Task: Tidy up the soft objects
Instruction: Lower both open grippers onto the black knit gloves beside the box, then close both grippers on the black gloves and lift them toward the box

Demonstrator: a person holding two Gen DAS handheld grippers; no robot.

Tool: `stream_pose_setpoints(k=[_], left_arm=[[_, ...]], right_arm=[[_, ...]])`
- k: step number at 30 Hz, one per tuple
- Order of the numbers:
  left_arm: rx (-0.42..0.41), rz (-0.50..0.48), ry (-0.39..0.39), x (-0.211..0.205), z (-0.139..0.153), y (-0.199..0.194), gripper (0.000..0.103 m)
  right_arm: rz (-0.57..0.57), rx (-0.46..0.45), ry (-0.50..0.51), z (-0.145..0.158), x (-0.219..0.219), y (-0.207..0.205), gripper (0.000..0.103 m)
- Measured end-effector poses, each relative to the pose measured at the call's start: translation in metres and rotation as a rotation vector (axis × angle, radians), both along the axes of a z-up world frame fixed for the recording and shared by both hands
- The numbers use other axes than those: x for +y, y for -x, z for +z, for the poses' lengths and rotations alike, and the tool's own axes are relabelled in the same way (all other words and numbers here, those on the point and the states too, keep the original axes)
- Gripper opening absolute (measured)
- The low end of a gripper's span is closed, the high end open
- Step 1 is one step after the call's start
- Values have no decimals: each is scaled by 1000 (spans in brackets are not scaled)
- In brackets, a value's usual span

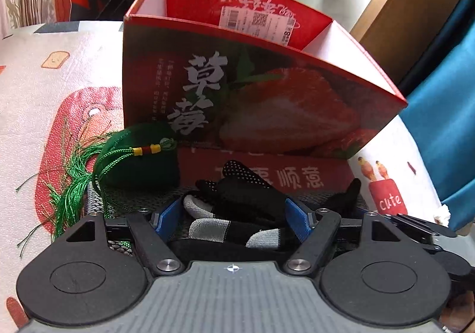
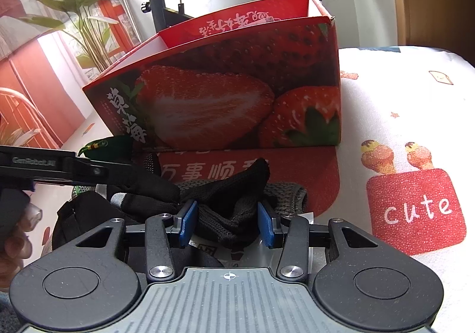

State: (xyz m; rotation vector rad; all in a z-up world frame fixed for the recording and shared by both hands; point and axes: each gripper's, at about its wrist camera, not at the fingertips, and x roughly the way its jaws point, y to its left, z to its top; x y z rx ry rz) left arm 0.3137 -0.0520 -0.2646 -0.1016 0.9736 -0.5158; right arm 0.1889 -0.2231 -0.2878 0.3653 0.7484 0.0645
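A black glove with grey fingertips (image 1: 225,214) lies bunched in front of the red strawberry box (image 1: 267,95). My left gripper (image 1: 234,218) has its blue pads against both sides of the glove. In the right wrist view, my right gripper (image 2: 228,223) is shut on a black knit glove (image 2: 237,184) that rises in a peak between the pads, over a grey knit piece (image 2: 288,193). A green sachet with a tassel (image 1: 139,154) rests by the box's left corner. The box (image 2: 237,89) stands open-topped, with its red flap (image 2: 297,172) flat in front.
Everything sits on a white padded cloth with cartoon prints (image 1: 59,80). An exercise bike (image 2: 157,0) stands behind the box, with a plant (image 2: 80,6) at the left. Blue fabric (image 1: 445,125) hangs at the right edge. A hand (image 2: 14,241) holds the left gripper's frame (image 2: 44,166).
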Motion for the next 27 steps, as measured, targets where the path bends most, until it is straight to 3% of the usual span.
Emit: stream_pose_setpoints(k=[6,8,12,14,15,25,27], left_arm=[[27,31,36,-1,-9,-5,76],[21,36,39,-1,-9,-5,70],[-4,47,23,-1,-6,-1,41],[-22,52,17,0,-2,2,16],[-27,52,26,1,0,3,14],[-114,31,90,10,22,24,11],[-144,30,103,12,31,27,11]], right_arm=[[1,-1,-3,0,0,0,41],[1,-1,-3,0,0,0,41],[1,0,1,0,1,1,41],[0,-1,2,1,1,1,41],[0,-2,2,2,1,1,40],[15,-55,21,21,2,7,18],[14,-84,34,30,2,8,8]])
